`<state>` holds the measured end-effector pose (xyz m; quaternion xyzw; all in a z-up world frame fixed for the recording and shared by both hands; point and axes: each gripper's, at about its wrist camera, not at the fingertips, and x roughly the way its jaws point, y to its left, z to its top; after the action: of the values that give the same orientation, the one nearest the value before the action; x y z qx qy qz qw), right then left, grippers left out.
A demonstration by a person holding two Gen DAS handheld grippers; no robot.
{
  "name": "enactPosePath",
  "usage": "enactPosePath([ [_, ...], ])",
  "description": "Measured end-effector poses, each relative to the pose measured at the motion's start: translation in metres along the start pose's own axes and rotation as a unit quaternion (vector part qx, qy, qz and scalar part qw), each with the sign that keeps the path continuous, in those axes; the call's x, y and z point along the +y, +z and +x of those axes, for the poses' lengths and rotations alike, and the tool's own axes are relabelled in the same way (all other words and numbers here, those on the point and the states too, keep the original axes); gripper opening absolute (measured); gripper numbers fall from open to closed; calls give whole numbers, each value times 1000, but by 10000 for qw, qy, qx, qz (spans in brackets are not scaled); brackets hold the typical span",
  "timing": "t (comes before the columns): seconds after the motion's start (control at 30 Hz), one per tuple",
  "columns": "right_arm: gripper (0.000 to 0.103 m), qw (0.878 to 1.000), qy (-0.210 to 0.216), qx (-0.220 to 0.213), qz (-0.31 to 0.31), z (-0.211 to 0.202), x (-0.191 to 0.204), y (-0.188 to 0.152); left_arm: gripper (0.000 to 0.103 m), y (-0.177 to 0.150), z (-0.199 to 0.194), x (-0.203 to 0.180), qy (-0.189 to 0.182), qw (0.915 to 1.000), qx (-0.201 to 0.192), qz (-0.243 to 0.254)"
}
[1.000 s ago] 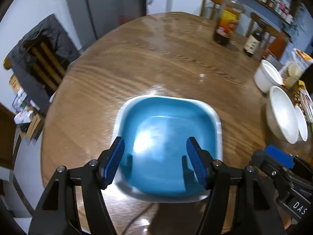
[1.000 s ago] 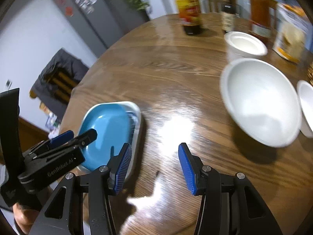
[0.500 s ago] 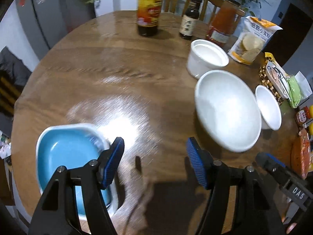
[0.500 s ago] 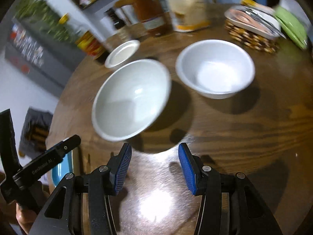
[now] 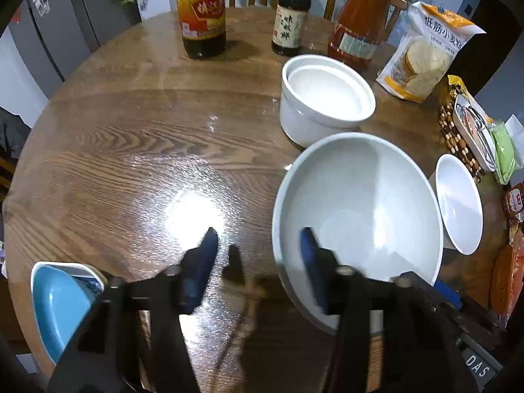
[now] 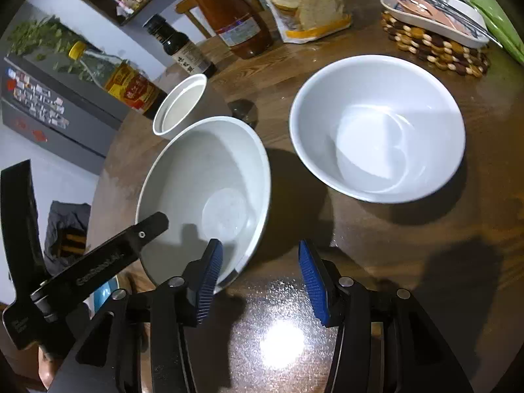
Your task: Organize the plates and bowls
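1. Between and just ahead of the fingers of the left gripper [image 5: 258,262] sits the near rim of the large white bowl [image 5: 357,216]; one finger [image 5: 311,262] hangs over the bowl's inside, the other [image 5: 201,262] over bare surface [image 5: 131,137]. These fingers are spread and hold nothing.
2. The right gripper [image 6: 258,281] is also spread and empty, its left finger [image 6: 209,278] over the same bowl's near rim [image 6: 203,196], its right finger [image 6: 311,281] over bare wood.
3. Ahead and right of the right fingers stands a medium white bowl [image 6: 376,124]; beyond the large bowl is a straight-walled white pot [image 5: 324,98]. Left of and behind the left fingers, at the surface's edge, lies a blue square plate [image 5: 59,298].
4. Handling, as a judgement: the bowls look like glazed ceramic, so stiff, fairly heavy, slick and liable to chip. The large bowl's weight will lever against a one-sided pinch.
5. Where to grip: the rim is the only place the fingers can straddle, one inside, one outside, seated deep on the wall rather than on the lip.
6. Risk: a glazed wall may slide out of rubber pads if tilted; keeping the bowl level and low over the surface looks wise, as does setting it down gently when nesting.
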<state>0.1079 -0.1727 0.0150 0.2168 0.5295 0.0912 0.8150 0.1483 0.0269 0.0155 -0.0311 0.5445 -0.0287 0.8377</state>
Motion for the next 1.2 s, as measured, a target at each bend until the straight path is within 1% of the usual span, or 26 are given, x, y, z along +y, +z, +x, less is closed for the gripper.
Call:
enactPosePath([
  [0.03, 50, 10000, 7, 0, -38, 0, 1, 1, 34, 0, 3, 0, -37, 10000, 40, -8],
  [0.07, 48, 10000, 21, -7, -65, 0, 1, 1, 31, 1, 4, 1, -90, 9999, 72, -28],
  [0.1, 42, 9999, 14, -6, -119, 0, 3, 1, 28, 1, 4, 1, -131, 9999, 71, -42],
  [0.13, 33, 9998, -1, 3, -180, 0, 5, 2, 23, 1, 4, 0, -207, 9998, 43, -35],
  [0.17, 29, 9998, 26, 13, -203, 0, 7, 2, 16, 1, 2, -1, -253, 9997, 13, -16],
  [0.2, 22, 9997, 35, 34, -242, 0, 10, 2, 12, 0, 0, -4, -270, 9996, -1, 56],
  [0.23, 22, 9996, 4, 41, -292, 0, 12, 2, 12, -2, -3, -6, -196, 9997, -19, 116],
  [0.3, 22, 9993, 89, 87, -349, 0, 17, 1, 12, -7, -12, -3, -101, 9997, -128, 156],
  [0.43, 22, 9974, 364, 266, -554, -3, 37, -8, 12, -21, -30, 20, -105, 9998, -133, -60],
  [0.53, 22, 9947, 462, 447, -799, -1, 55, -22, 12, -34, -42, 40, 21, 9997, -128, -198],
  [0.6, 22, 9930, 483, 564, -918, 2, 62, -30, 12, -44, -45, 52, 90, 9995, -70, -302],
  [0.7, 23, 9916, 406, 794, -932, 14, 62, -41, 13, -56, -37, 59, 142, 9992, 129, -354],
  [0.73, 23, 9917, 356, 811, -930, 15, 60, -43, 18, -59, -33, 62, 122, 9988, 214, -424],
  [0.77, 23, 9922, 288, 794, -920, 15, 58, -45, 34, -61, -31, 65, 68, 9984, 272, -495],
  [0.8, 26, 9926, 254, 764, -909, 12, 56, -46, 44, -65, -30, 70, 29, 9976, 309, -626],
  [0.83, 32, 9932, 298, 702, -883, 7, 52, -46, 55, -68, -32, 73, 39, 9972, 266, -704],
  [0.87, 34, 9936, 357, 639, -863, 1, 49, -46, 55, -70, -37, 76, -20, 9967, 195, -791],
  [0.9, 36, 9943, 400, 538, -834, -7, 44, -45, 55, -71, -41, 76, 10, 9966, 149, -807],
  [1.0, 38, 9966, 425, 318, -638, -24, 26, -38, 55, -69, -58, 74, 296, 9970, -165, -702],
  [1.1, 38, 9985, 320, 95, -434, -40, 4, -33, 55, -63, -69, 70, 197, 9966, -340, -721],
  [1.17, 39, 9992, 227, -1, -316, -49, -10, -31, 56, -61, -77, 62, 104, 9967, -449, -671],
  [1.2, 39, 9995, 175, -45, -255, -52, -18, -30, 56, -59, -80, 52, 64, 9970, -502, -580],
])
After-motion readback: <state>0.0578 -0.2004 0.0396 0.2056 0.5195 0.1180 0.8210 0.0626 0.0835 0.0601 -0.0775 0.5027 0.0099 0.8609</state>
